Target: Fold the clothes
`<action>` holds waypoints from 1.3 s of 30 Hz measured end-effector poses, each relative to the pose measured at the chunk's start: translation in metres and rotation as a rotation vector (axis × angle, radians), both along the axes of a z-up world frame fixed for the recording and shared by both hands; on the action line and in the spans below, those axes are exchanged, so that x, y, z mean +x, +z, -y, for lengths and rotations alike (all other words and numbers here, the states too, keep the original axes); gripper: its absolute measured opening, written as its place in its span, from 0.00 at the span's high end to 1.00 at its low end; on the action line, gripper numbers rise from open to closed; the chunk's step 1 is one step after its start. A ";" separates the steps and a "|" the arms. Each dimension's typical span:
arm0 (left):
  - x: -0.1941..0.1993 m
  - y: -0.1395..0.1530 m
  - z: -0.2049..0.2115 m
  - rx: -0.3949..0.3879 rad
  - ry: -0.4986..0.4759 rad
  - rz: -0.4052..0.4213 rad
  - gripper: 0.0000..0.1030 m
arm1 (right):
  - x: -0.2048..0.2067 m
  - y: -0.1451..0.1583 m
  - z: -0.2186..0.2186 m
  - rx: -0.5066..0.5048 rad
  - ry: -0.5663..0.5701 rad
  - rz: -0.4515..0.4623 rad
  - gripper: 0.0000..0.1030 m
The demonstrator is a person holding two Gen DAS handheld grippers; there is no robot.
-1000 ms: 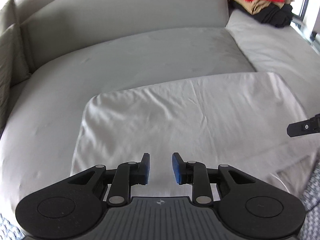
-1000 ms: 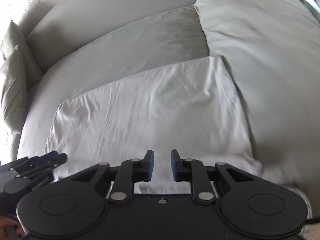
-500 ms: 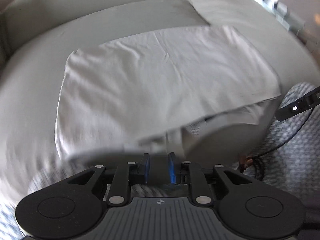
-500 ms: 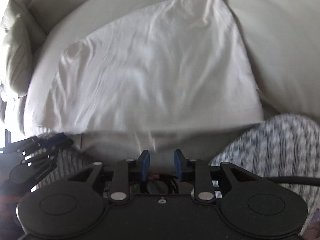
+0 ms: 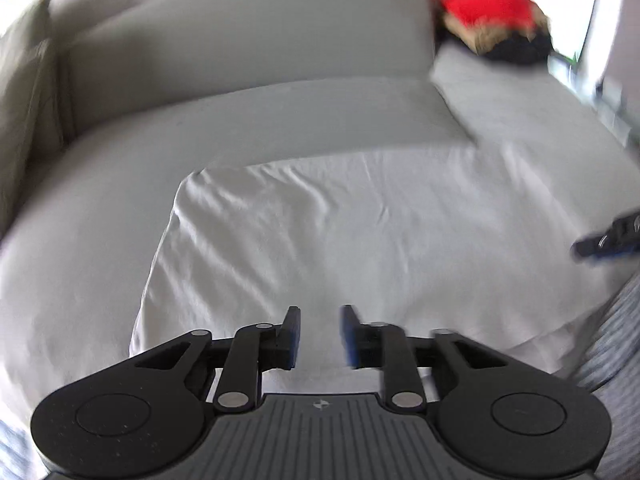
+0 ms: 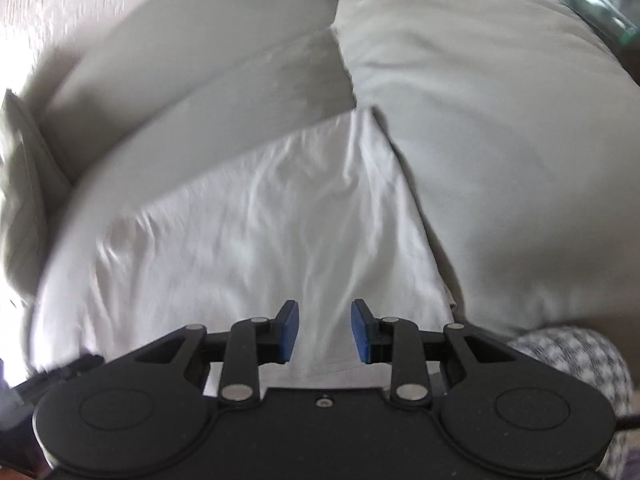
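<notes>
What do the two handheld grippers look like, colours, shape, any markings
Both look alike. The left gripper has two black fingers with blue pads, driven by black link arms with silver pivot pins from two round black housings. Its grey ribbed body carries a small white logo. The right gripper has the same build, but its body is plain black with a small screw. No cables or sleeves show.

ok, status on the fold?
Left hand-held gripper opening, nothing between its pads; right hand-held gripper open, empty. White garment folded flat on sofa. Nothing in the way.
</notes>
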State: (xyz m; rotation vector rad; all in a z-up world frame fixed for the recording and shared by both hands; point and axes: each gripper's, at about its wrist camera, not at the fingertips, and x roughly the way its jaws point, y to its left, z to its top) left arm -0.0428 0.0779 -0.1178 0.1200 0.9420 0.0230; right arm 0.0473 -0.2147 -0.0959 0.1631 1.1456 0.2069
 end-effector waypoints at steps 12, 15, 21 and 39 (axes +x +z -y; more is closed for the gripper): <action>-0.029 0.022 -0.060 -0.115 0.209 0.025 0.75 | -0.022 0.010 0.007 -0.125 0.009 0.013 0.72; -0.007 0.020 -0.085 -0.105 0.248 0.065 0.76 | -0.020 0.013 -0.011 -0.015 0.075 0.041 0.73; 0.023 -0.012 -0.126 -0.009 0.388 -0.094 0.76 | -0.013 -0.007 -0.053 -0.009 0.169 0.013 0.76; 0.102 0.022 -0.172 -0.253 0.314 0.092 0.74 | 0.047 0.000 -0.022 0.331 0.025 -0.078 0.65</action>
